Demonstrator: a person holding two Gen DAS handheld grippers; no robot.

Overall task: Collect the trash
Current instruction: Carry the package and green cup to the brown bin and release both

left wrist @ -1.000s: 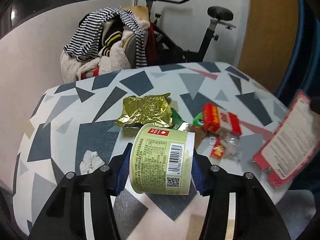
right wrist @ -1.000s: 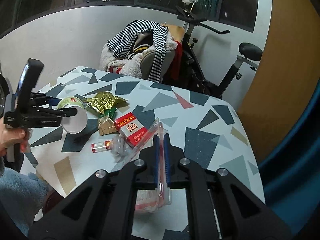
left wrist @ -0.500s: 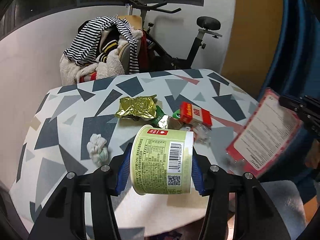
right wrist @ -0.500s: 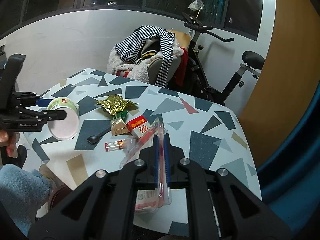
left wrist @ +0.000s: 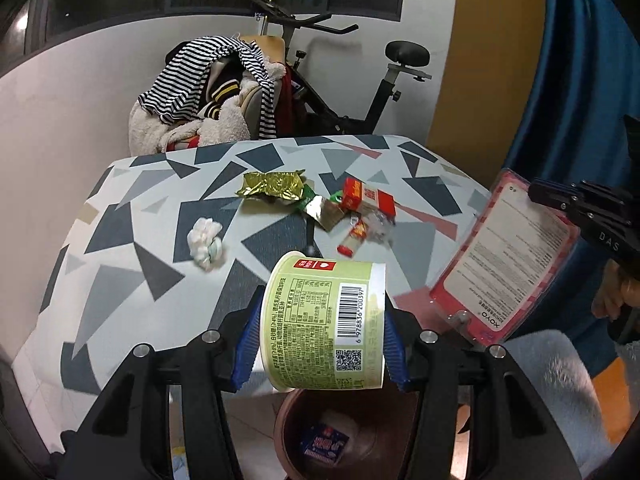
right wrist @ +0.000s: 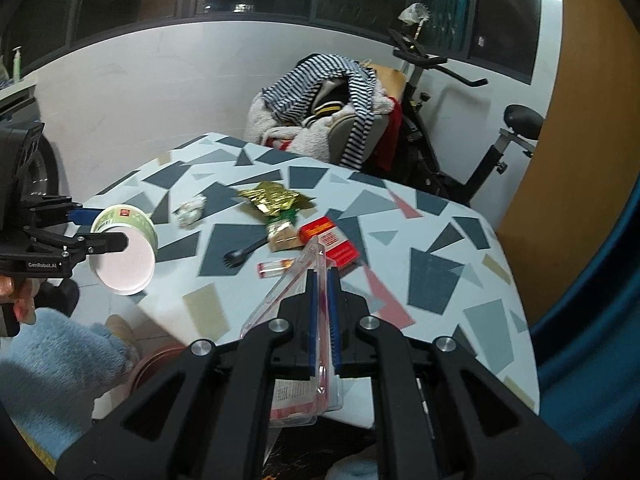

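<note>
My left gripper (left wrist: 320, 340) is shut on a green paper cup (left wrist: 324, 324), held on its side past the table's near edge, above a brown trash bin (left wrist: 348, 436). The cup also shows in the right wrist view (right wrist: 124, 248). My right gripper (right wrist: 323, 300) is shut on a clear plastic blister pack with a red card (right wrist: 296, 312), also seen in the left wrist view (left wrist: 504, 256). On the table (left wrist: 132, 240) lie a gold wrapper (left wrist: 272, 186), a red box (left wrist: 368, 198), a crumpled tissue (left wrist: 206, 242), a small red packet (left wrist: 352, 238) and a black spoon (right wrist: 244, 252).
A chair piled with striped and fleece clothes (left wrist: 212, 96) stands behind the table, with an exercise bike (left wrist: 360, 80) beside it. A blue curtain (left wrist: 580, 60) hangs at the right. The bin holds a blue wrapper (left wrist: 324, 444). A blue fleece sleeve (right wrist: 60, 364) is at lower left.
Both grippers have pulled back from the table with their loads. The cup has come off the tabletop to above the bin. The blister pack has lifted clear of the table.
</note>
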